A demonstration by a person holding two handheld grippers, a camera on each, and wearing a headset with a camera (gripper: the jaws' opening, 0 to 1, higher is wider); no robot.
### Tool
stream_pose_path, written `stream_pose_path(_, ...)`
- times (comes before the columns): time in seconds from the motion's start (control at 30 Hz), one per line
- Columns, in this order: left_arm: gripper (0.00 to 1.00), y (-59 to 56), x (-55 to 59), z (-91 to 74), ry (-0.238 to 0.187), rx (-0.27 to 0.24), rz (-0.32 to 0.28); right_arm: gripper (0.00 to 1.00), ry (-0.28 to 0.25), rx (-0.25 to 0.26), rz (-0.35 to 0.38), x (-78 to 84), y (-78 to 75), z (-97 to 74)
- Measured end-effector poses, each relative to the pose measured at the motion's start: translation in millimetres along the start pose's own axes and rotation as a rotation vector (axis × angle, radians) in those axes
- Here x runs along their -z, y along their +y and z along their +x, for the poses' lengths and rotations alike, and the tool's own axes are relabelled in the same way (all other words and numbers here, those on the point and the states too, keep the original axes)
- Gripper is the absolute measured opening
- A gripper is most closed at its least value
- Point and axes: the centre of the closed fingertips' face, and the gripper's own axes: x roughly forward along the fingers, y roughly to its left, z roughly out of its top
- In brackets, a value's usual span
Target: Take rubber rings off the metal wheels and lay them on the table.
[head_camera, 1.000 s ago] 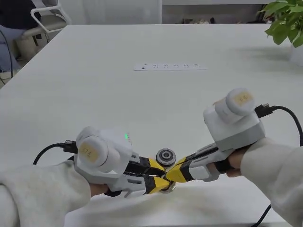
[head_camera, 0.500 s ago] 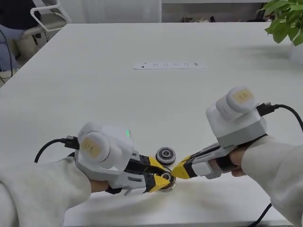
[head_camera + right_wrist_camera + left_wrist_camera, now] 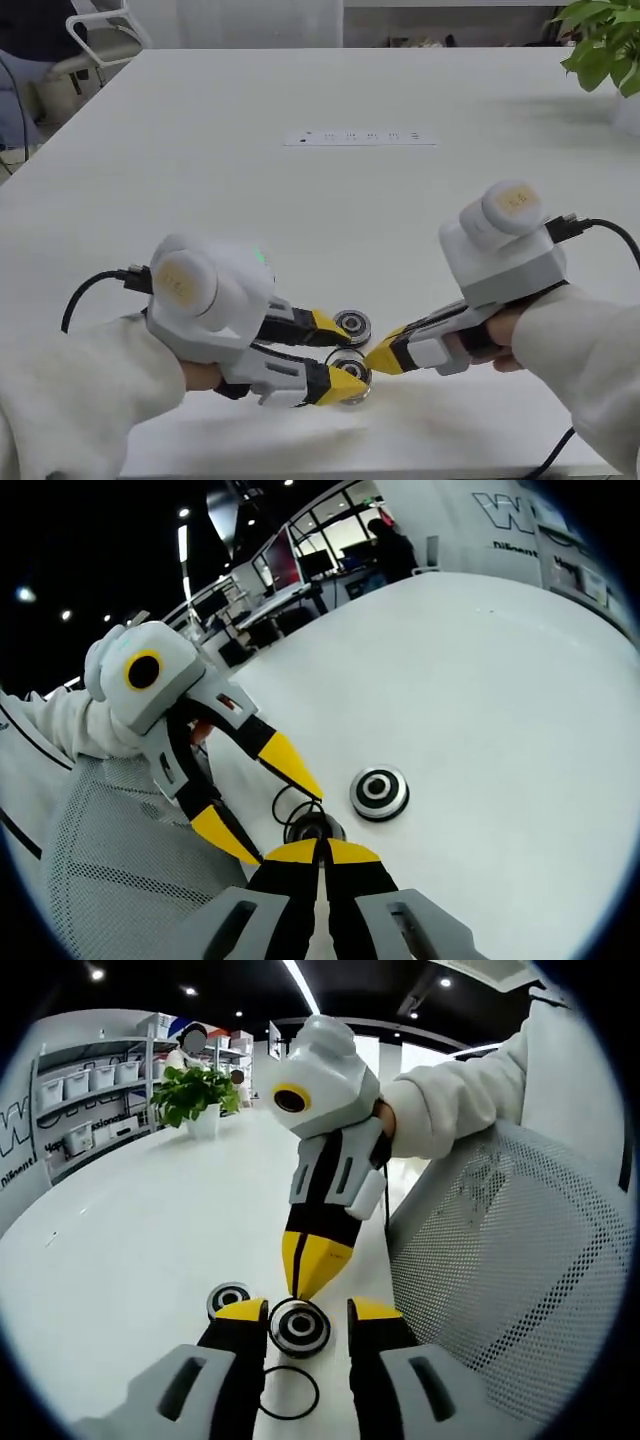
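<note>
Black rubber ring (image 3: pixel 319 1393) lies loose, flat, beside silver-rimmed wheel (image 3: pixel 300 1328).

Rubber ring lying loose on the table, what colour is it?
The rubber ring is black, clearest in the left gripper view.

White table (image 3: pixel 300 90) runs deep, power strip (image 3: pixel 360 138) mid-surface. Potted plant (image 3: pixel 605 45) at far right corner, white-framed chair (image 3: pixel 88 66) past far left edge. Grey mesh chair (image 3: pixel 500 1260) at near edge. Wall shelves (image 3: pixel 90 1090) with white bins (image 3: pixel 75 1138). Dark ceiling (image 3: pixel 240 990), strip light (image 3: pixel 300 982) plus spots (image 3: pixel 97 974). Bright windows (image 3: pixel 340 525) far side.
</note>
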Motion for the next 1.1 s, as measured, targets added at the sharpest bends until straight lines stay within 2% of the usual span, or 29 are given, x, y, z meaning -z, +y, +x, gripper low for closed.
stream_pose_path(0.13, 0.32, 0.6, -5.4, -3.5, -0.008, -0.003, 0.009, 0.0, 0.0, 0.004, 0.003, 0.0, -1.1, -0.6)
stream_pose_path(0.27, 0.35, -1.1, -5.3, -6.8, 0.02, -0.007, 0.064, 0.0, -0.002, 0.006, 0.006, -0.2, -2.1, -1.2)
stream_pose_path(0.43, 0.42, -5.9, -14.0, -13.0, -0.007, 0.01, 0.048, 0.0, -0.007, 0.01, 0.011, -1.5, -3.4, -2.4)
stream_pose_path(0.63, 0.5, -5.4, -20.4, -19.8, -0.014, 0.003, 0.079, 0.0, -0.011, 0.013, 0.012, -2.1, -4.2, -3.5)
stream_pose_path(0.73, 0.53, -4.9, -17.2, -24.0, 0.015, -0.01, 0.133, 0.0, -0.014, 0.014, 0.013, -2.4, -4.5, -4.0)
stream_pose_path(0.9, 0.58, -8.1, -16.7, -30.6, 0.019, 0.0, 0.146, 0.0, -0.014, 0.016, 0.016, -2.3, -5.3, -4.4)
stream_pose_path(1.03, 0.68, -8.3, -17.6, -35.4, 0.013, -0.002, 0.135, 0.0, -0.013, 0.015, 0.017, -2.1, -4.9, -4.4)
stream_pose_path(1.1, 0.7, -10.2, -16.2, -38.4, 0.018, -0.002, 0.153, 0.0, -0.014, 0.015, 0.017, -2.2, -4.9, -4.4)
